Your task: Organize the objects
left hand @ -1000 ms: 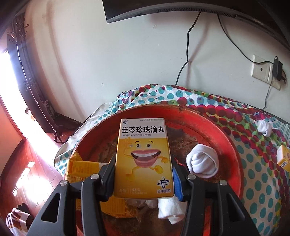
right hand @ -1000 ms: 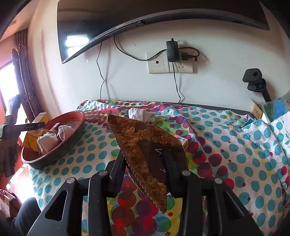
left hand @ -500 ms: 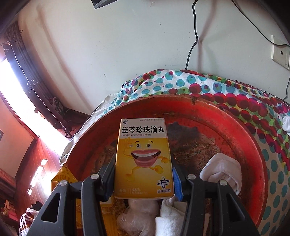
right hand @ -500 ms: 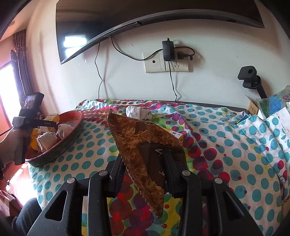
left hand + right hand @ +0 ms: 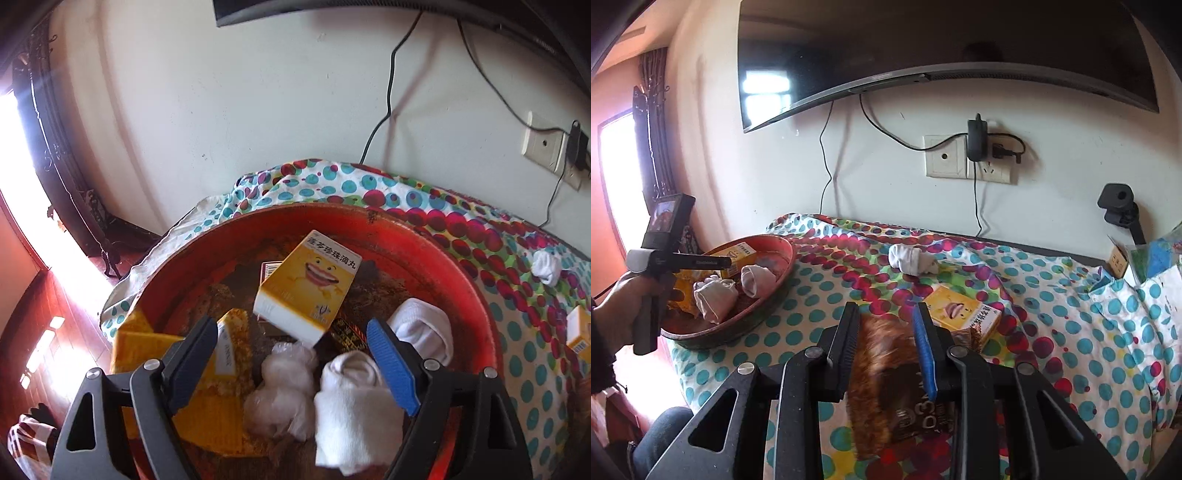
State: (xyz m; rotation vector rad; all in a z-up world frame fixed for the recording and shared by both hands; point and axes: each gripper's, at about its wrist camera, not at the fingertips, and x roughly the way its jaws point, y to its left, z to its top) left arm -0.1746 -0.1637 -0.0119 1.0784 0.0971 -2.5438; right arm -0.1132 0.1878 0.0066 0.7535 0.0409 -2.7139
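The left gripper [image 5: 291,354] hangs over the red round tray [image 5: 436,240] with its jaws spread wide and nothing between them; the yellow medicine box [image 5: 308,288] with the smiling cartoon face lies tilted inside the tray, clear of both fingers, its lower corner near a crumpled clear plastic bag [image 5: 280,391]; two rolled white socks [image 5: 424,328] sit in the tray on the right side, one just beside the blue pad of the gripper, the other lower and partly under it; flat yellow packets [image 5: 147,347] lean against the tray's left wall. The tray rests on a polka-dot cloth [image 5: 524,332] over the tabletop; out on the cloth lie another rolled white sock [image 5: 546,266] and, at the right edge, a second yellow box [image 5: 579,334].

The right gripper [image 5: 886,343] is parted with a brown snack packet [image 5: 886,376] lying between its fingers; the packet is blurred, and whether the pads touch it cannot be told. A third yellow medicine box [image 5: 960,310] lies on the cloth just beyond the packet; the far sock [image 5: 910,259] rests nearer the wall.
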